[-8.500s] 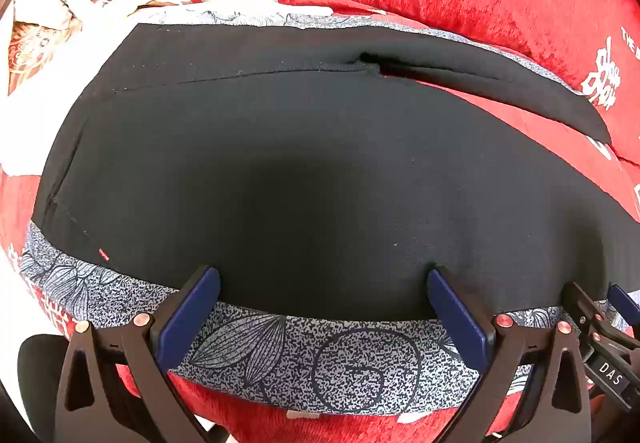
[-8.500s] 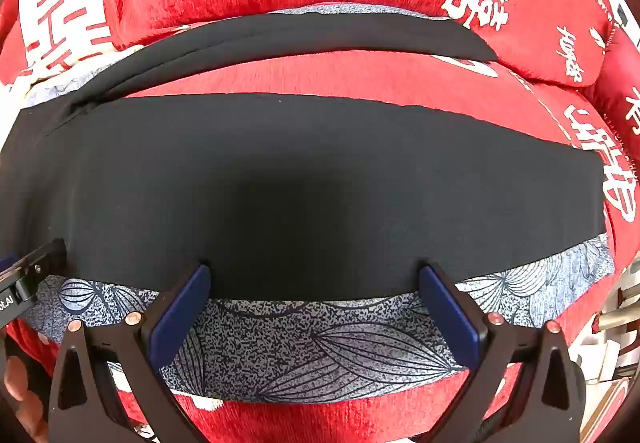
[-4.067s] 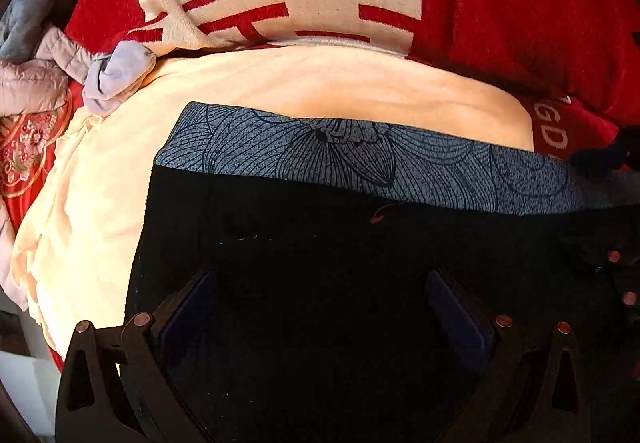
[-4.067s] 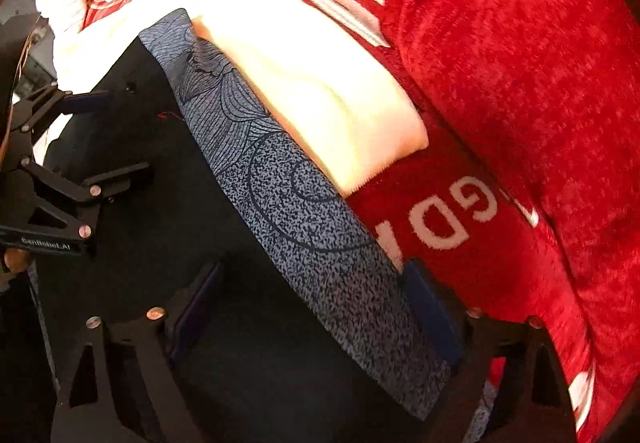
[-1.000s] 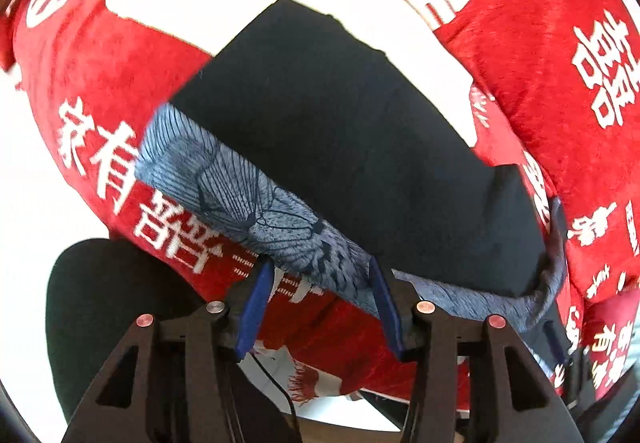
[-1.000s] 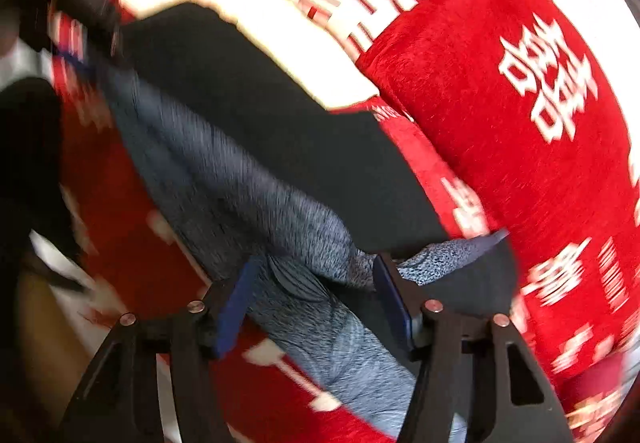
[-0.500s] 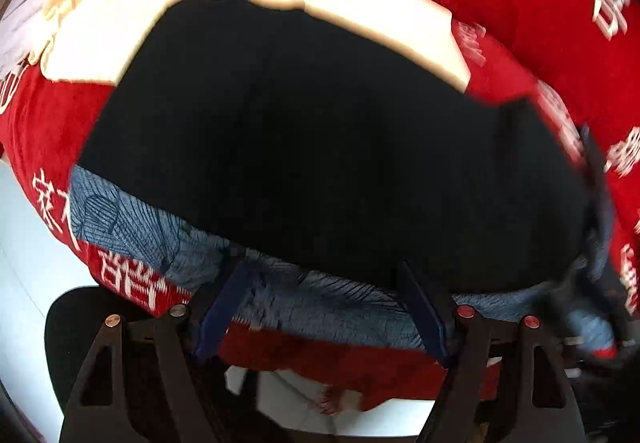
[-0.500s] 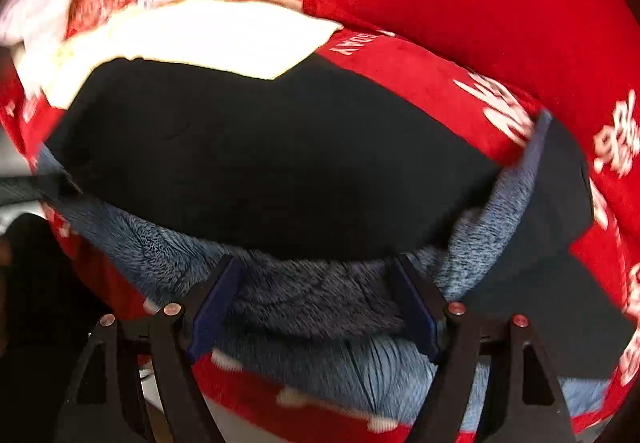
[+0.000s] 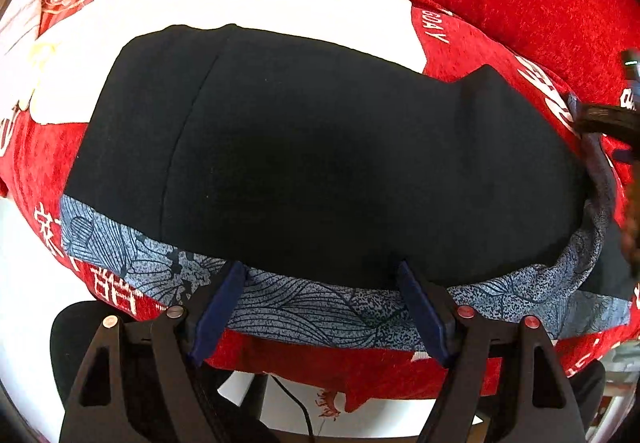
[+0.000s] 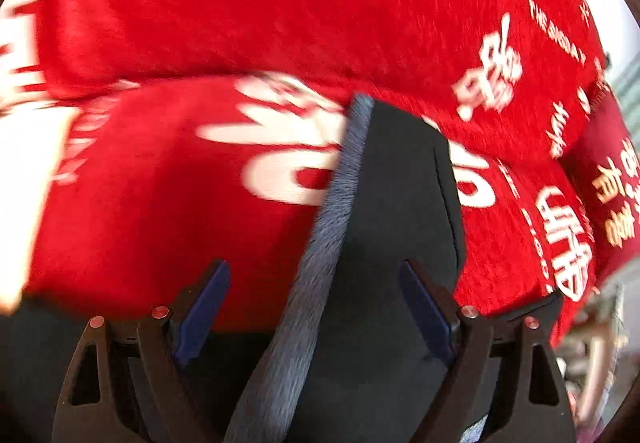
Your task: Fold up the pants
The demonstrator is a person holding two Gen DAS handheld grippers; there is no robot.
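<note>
Folding the pants (image 9: 320,163) is mid-way: both grippers, left (image 9: 320,299) and right (image 10: 316,303), gape empty after widening; next, regrip the loose end.

Bright daylight is overexposing the white fabric (image 9: 248,3) at far left. Motion blur is smearing the right wrist view; fisheye distortion is bending and darkening both frames' edges.

Black pants (image 9: 320,163) with blue-grey leaf-print lining, red blanket (image 9: 500,3) with white characters, dark-blue tool pads (image 9: 218,307)
</note>
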